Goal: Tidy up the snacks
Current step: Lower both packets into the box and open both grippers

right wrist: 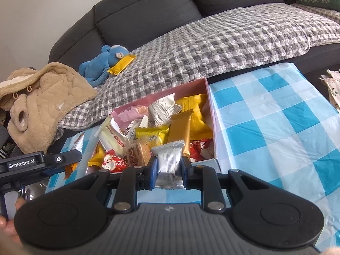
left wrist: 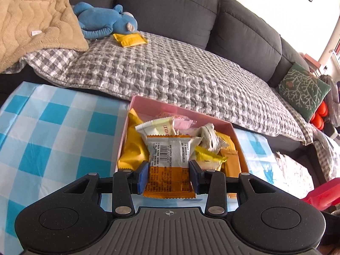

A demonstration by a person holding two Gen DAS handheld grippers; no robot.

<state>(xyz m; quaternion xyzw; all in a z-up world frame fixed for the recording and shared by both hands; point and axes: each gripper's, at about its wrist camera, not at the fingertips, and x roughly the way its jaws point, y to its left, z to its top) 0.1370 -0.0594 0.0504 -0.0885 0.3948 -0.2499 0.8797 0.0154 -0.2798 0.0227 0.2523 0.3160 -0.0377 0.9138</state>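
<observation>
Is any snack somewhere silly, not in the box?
Yes. One yellow snack packet lies far off on the sofa's checked blanket, right beside the blue plush toy, while the other snacks sit in the pink box on the table.

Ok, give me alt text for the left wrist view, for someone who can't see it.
The left gripper holds an orange and white snack packet in its jaws, above a pink box full of wrapped snacks on a blue checked tablecloth. Behind is a grey sofa with a checked quilt, a blue plush toy and a yellow packet.
</observation>
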